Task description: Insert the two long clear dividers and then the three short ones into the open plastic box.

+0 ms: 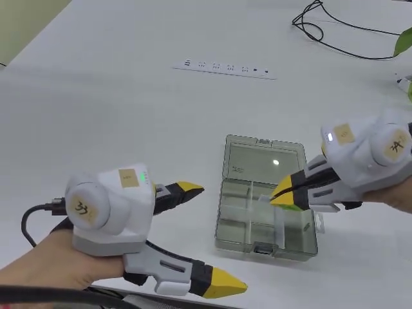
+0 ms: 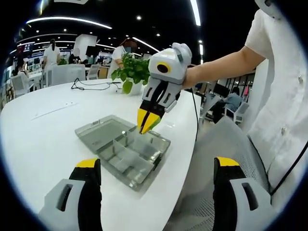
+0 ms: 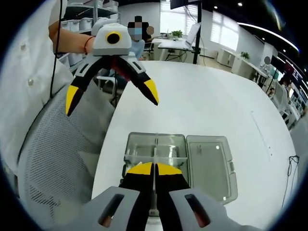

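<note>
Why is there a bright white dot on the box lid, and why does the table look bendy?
Head view: the dot is a light's glare on the clear box lid. Right gripper view: the same glint shows. Left gripper view: the fisheye lens bends the table.

White table (image 1: 129, 116) with power strip (image 1: 225, 67), black cable (image 1: 301, 23); ceiling light strips (image 2: 195, 12) overhead.

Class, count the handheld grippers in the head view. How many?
2. The left gripper is at lower left, jaws wide open, beside the plastic box. The right gripper is shut on a clear divider over it.
</note>
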